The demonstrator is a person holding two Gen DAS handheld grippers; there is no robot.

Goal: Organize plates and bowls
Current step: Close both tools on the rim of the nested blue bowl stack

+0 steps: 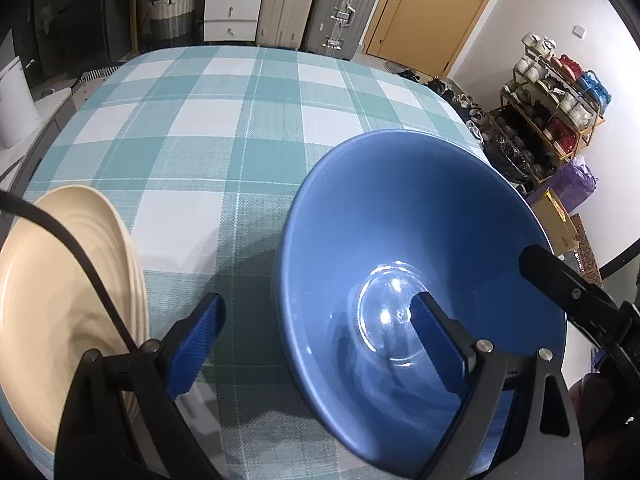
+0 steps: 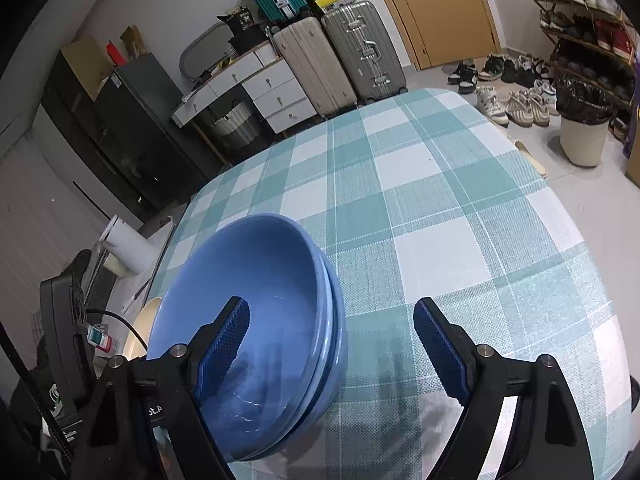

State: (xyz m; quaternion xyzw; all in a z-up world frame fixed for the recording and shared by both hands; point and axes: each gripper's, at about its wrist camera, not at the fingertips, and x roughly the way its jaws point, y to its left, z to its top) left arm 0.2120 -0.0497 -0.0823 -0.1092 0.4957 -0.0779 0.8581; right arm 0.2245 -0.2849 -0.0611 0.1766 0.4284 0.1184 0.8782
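The blue bowls (image 2: 256, 320) sit nested, one inside another, at the near left part of the checked tablecloth (image 2: 440, 200), with the cream plates (image 1: 60, 300) stacked just beside them. The left gripper (image 1: 320, 340) stands open astride the bowl's near rim, one finger (image 1: 436, 344) inside, the other outside, nothing pinched. The right gripper (image 2: 332, 352) is open too, straddling the opposite rim, holding nothing. To me the stacking looks done; the tidy move would be lifting both claws straight up, so no finger drags the rim and tips the stack toward the plates
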